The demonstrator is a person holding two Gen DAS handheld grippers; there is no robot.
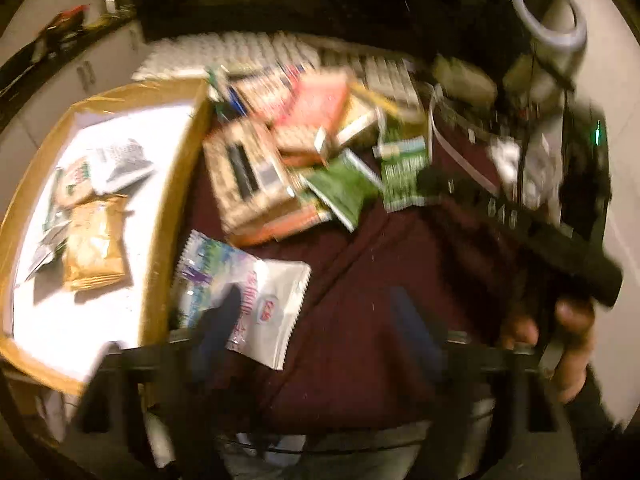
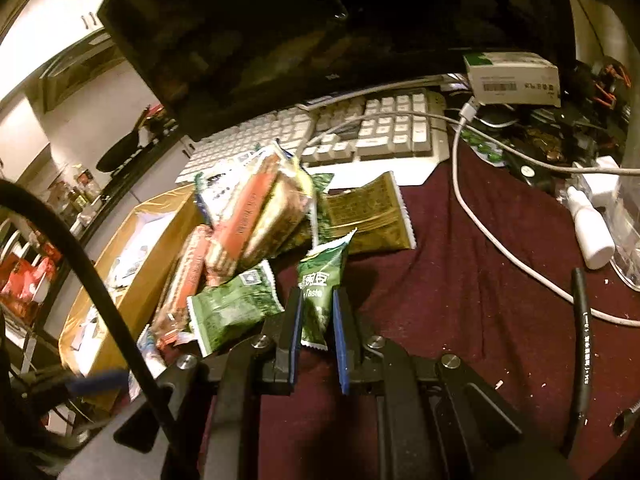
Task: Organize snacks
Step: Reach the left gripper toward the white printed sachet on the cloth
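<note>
right tool (image 2: 316,320) | clamped on green snack packet (image 2: 320,292) | pile just beyond

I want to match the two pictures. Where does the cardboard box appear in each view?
Left wrist view: the cardboard box fills the left side, open, with snack packets lying inside.
Right wrist view: the same box sits at the left, middle height, partly behind a black cable.
Shared landmark: the white keyboard lies beyond the pile of snacks in both.
</note>
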